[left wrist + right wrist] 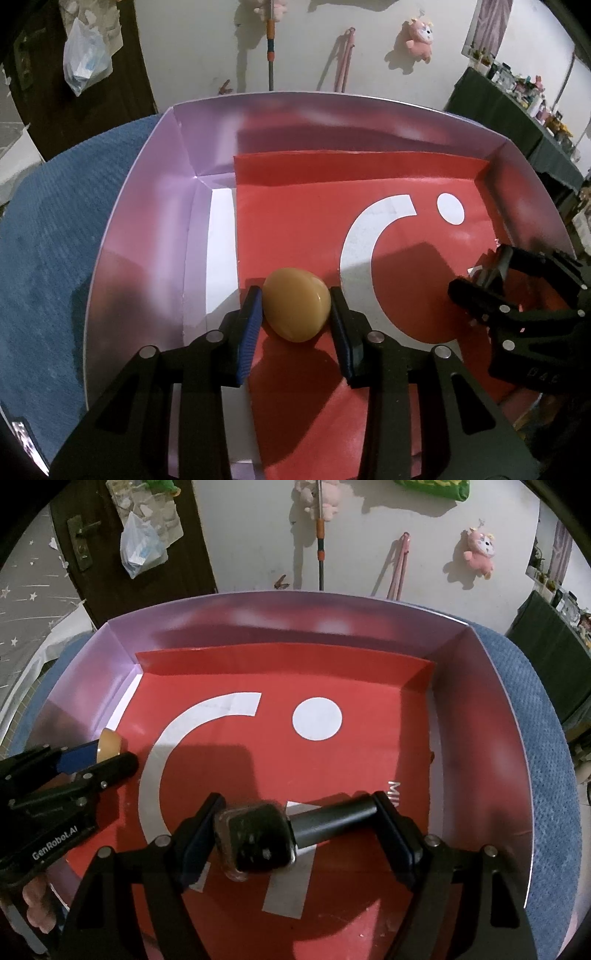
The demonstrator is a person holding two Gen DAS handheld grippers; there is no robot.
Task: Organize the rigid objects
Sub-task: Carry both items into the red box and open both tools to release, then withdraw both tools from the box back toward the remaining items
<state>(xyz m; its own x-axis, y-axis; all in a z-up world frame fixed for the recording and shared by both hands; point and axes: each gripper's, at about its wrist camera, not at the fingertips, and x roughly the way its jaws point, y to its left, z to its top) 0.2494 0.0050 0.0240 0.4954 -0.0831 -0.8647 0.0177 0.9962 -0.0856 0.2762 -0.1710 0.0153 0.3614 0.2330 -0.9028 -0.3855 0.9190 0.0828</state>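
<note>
Pebble-like tan piece (296,309) looked hard, smooth & prob. slippery, so I judged its flat sides the best hold. It sat between my left gripper (295,314) pads, nearly closed on it, low over the red liner (295,221) at the box (140,206) left side. My right gripper (295,827), set wide, held a dark cylinder w/ a bulky clear-cased head (258,838) end to end, rigid, likely heavier at the head, over the box's near-right part.
</note>
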